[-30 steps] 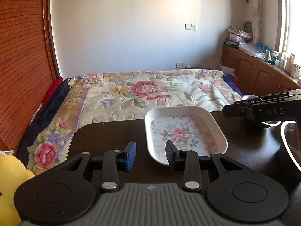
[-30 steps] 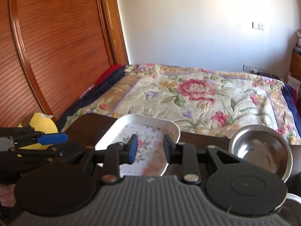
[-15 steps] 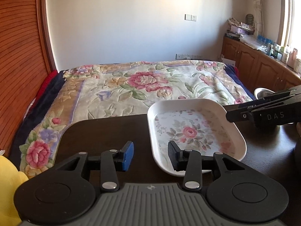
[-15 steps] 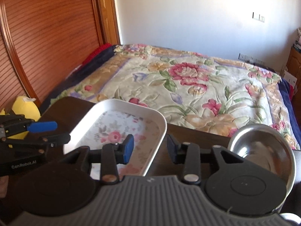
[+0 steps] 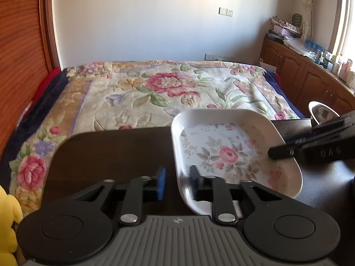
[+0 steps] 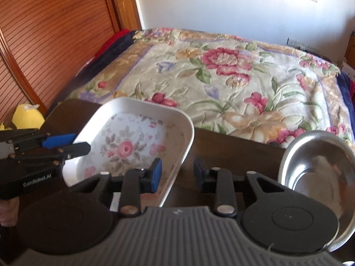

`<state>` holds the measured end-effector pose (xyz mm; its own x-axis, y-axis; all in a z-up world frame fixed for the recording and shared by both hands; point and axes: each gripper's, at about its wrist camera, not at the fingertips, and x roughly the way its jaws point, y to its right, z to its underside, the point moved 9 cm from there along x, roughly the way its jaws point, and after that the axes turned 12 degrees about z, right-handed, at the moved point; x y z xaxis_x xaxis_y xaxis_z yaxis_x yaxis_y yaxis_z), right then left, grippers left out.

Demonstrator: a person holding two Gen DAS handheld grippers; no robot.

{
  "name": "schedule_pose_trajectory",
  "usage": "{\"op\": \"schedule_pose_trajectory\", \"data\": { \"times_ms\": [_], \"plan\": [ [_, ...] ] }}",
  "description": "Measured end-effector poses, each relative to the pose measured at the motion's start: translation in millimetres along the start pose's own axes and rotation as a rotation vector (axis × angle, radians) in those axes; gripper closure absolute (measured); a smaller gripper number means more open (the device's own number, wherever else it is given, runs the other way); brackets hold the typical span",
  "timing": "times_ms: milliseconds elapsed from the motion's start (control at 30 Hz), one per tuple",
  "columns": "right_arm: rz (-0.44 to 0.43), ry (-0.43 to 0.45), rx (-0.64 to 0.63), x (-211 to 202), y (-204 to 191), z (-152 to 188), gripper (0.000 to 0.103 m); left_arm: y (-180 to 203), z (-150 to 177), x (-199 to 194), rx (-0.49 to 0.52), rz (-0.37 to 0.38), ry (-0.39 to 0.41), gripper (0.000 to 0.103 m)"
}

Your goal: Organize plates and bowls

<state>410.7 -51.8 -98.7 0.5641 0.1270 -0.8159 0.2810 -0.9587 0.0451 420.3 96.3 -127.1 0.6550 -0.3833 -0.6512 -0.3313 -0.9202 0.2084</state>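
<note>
So the floral plate (image 5: 230, 153) is sat on the dark table (image 5: 111, 150) near the bed-side edge, and compared with a second ago it's seen a lot closer in both wrist views. The left gripper (image 5: 176, 182) has been brought right in: its jaws are apart and the plate's left rim is now straddled, blue pad outside, black finger inside, where before the rim was only in front of the fingers. Same story for the right gripper (image 6: 177, 173), jaws apart, the plate's right rim now caught between them, nothing clamped yet. The steel bowl (image 6: 317, 166) is left on the table just right of that gripper, apart from the plate. A floral bedspread (image 6: 221, 66) is spread behind the table
</note>
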Motion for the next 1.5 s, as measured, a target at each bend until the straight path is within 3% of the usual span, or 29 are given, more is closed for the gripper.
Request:
{"op": "schedule_pose_trajectory", "data": {
  "times_ms": [300,633,1033,1500],
  "plan": [
    [-0.020,0.000,-0.021,-3,-3,3,0.090,3,2,-2,-0.017,0.015,-0.003,0.087],
    [-0.042,0.044,0.008,-21,-2,1,0.090,14,1,-31,-0.028,0.028,0.020,0.087],
    [-0.058,0.164,0.016,-87,1,-1,0.090,46,-10,-98,0.001,0.035,0.112,0.087],
    [-0.078,0.288,0.050,-159,8,28,0.090,94,4,-175,0.054,0.035,0.217,0.087]
  ]
}}
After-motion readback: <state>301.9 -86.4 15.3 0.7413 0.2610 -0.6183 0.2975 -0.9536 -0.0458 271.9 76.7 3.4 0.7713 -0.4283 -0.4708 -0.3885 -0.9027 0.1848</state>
